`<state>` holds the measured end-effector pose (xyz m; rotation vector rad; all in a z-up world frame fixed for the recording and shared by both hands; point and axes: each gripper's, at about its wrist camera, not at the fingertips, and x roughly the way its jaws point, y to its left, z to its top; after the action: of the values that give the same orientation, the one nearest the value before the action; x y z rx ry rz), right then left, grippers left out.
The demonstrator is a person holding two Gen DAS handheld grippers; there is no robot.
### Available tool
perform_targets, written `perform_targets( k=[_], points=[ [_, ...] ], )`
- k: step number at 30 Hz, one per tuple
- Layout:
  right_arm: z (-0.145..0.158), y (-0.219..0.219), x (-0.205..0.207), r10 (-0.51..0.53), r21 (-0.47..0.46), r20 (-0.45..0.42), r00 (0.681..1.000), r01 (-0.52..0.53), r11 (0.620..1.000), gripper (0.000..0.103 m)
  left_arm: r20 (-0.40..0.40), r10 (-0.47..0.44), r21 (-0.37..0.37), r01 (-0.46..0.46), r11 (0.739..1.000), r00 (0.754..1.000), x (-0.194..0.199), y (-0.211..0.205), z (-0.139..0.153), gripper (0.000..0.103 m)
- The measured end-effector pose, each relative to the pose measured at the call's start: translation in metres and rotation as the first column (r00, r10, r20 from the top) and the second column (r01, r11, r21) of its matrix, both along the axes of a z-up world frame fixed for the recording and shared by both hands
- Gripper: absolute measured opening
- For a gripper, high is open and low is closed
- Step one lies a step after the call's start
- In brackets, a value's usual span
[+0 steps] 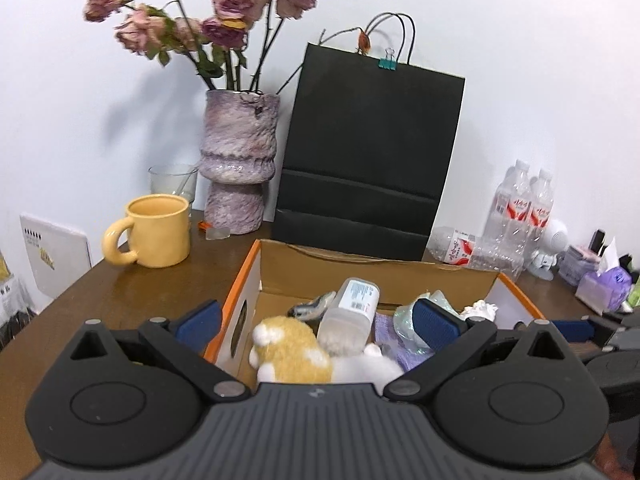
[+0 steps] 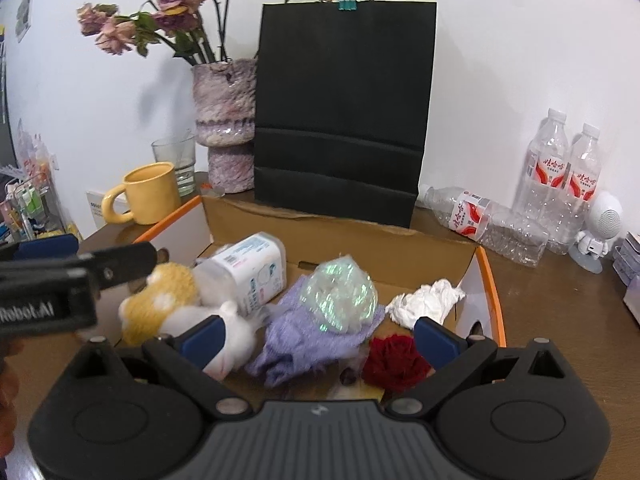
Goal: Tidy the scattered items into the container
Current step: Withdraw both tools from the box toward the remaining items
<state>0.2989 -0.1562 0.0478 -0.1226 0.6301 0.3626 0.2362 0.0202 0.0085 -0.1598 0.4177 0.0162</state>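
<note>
Both tongs hung spread wide over the near edge of the cardboard box (image 1: 376, 270), and neither pinched anything. The left gripper (image 1: 316, 322) had its blue pads on either side of the plush toy (image 1: 292, 350), one pad outside the box's orange-edged left wall and the other above the crinkled iridescent wrap (image 1: 404, 320); from the right wrist camera its dark body (image 2: 72, 280) reached in from the left, just beside the toy. The right gripper (image 2: 318, 338) stood open over the purple cloth (image 2: 304, 340) and a dark red fabric rose (image 2: 394, 360), without touching them. Every loose thing I could see lay inside the box. The yellow and white plush toy (image 2: 168, 300) sprawled at the near left. Against it lay a white plastic bottle (image 2: 248, 274) on its side, its long axis running from the toy toward the back of the box, the labelled flat base pointing away toward the black paper bag (image 2: 344, 112). The shimmering wrap (image 2: 340, 292) sat on top of the purple cloth, and a crumpled white tissue (image 2: 424, 302) lay by the right wall. Behind the box stood the bag, a purple vase (image 1: 240, 164) of dried roses, a yellow mug (image 1: 154, 230) and a drinking glass (image 1: 174, 180). To the right stood two upright water bottles (image 2: 564, 172), and a third (image 2: 484, 220) lay flat with its cap pointing left.
</note>
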Motion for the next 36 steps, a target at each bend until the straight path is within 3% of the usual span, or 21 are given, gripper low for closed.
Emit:
perform_targets(
  k=[10,20,36],
  points=[
    [-0.003,-0.001,-0.060,0.045,-0.029,0.041,0.998,-0.044,0.999,0.101,-0.001,0.041,-0.014,-0.041,0.999,0.999,-0.057,0.005,-0.004,0.103],
    [-0.010,-0.014,-0.097,0.079,-0.004,0.013,0.997,-0.079,0.997,0.101,-0.070,0.118,0.011,-0.117,0.993,0.991,-0.103,0.008,-0.019,0.103],
    [-0.064,-0.021,-0.119,0.059,-0.043,-0.072,0.996,-0.062,0.997,0.101,-0.178,0.159,0.086,-0.146,0.986,0.971,-0.131,-0.021,-0.057,0.103]
  ],
)
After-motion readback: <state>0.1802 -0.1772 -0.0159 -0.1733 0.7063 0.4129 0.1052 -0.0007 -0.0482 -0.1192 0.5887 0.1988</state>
